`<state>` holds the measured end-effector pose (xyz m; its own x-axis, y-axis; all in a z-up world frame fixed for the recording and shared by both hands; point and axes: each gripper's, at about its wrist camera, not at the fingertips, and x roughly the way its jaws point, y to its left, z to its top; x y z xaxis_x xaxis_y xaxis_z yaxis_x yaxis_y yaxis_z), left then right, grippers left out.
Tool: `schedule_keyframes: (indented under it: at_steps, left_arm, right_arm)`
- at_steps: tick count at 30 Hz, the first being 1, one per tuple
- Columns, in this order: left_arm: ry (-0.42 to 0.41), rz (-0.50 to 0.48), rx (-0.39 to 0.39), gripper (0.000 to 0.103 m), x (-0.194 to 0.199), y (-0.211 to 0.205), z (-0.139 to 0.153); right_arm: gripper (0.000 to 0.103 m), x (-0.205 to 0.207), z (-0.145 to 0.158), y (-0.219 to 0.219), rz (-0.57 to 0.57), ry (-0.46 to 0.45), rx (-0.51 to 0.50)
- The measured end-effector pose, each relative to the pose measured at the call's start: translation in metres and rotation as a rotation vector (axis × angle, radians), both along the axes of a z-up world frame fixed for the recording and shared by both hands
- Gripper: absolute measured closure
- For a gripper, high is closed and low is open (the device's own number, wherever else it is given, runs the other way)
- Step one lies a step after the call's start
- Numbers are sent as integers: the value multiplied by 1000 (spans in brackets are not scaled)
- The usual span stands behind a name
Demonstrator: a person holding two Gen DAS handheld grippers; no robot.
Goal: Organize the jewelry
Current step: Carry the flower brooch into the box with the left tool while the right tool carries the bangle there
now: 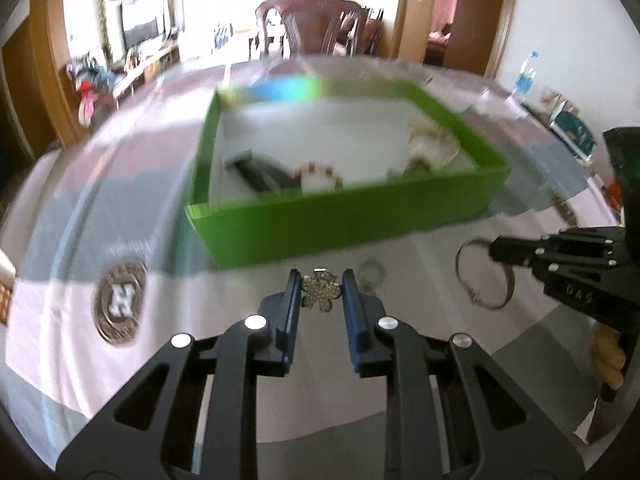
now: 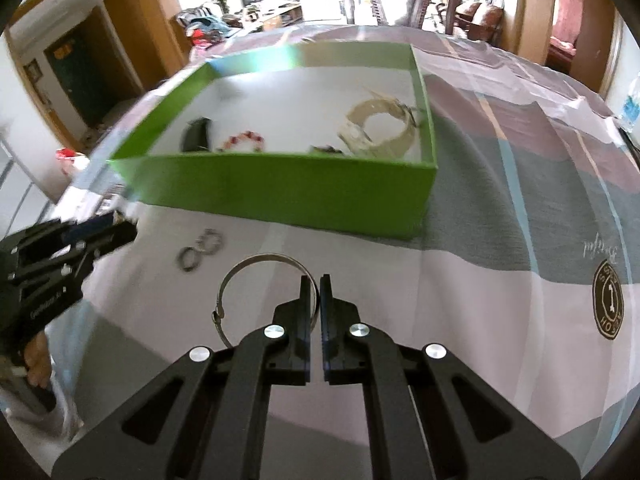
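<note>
In the left wrist view, the left tool (image 1: 321,286) is pinched narrowly on a flower-shaped brooch (image 1: 320,291), a pale, studded piece caught between the blue pads and held clear of the striped cloth (image 1: 52,320) that covers the table. The step in hand looks like the carry: one piece is picked up and due to go into the green box (image 1: 344,216), which stands just ahead toward the table's far edge. At the right side of this view the right tool (image 1: 498,249) is closed on a thin metal bangle (image 1: 480,276). A couple of small rings (image 1: 372,274) lie on the cloth between the left tool and the box's near wall; blur makes their number uncertain here.

In the right wrist view, the right tool (image 2: 315,282) has its pads nearly together on the bangle (image 2: 256,284), whose loop hangs out to the left of the fingers. The left tool (image 2: 120,232) shows at the left margin. Two small rings (image 2: 202,248) lie on the cloth in front of the box (image 2: 280,188). Inside the box lie a dark band (image 2: 196,134) near its left wall, a red-beaded bracelet (image 2: 242,142) beside it, and a cream strap or watch (image 2: 380,128) toward the right wall, with a small dark piece (image 2: 326,148) by the near wall that I cannot identify.

The next move probably calls for lifting each piece over the near wall, then releasing above bare floor inside.
</note>
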<state>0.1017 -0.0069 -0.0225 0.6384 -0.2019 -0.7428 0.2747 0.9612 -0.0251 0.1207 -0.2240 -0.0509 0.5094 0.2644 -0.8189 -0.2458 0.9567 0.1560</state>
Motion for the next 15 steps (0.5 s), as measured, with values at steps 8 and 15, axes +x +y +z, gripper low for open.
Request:
schedule_keyframes:
  at_steps: [8, 15]
  left_arm:
    - [-141, -48, 18, 82, 31, -12, 56]
    - [-42, -10, -48, 82, 105, -13, 30]
  right_arm:
    - [98, 17, 75, 4, -6, -178, 5]
    - [98, 82, 55, 20, -63, -133, 14]
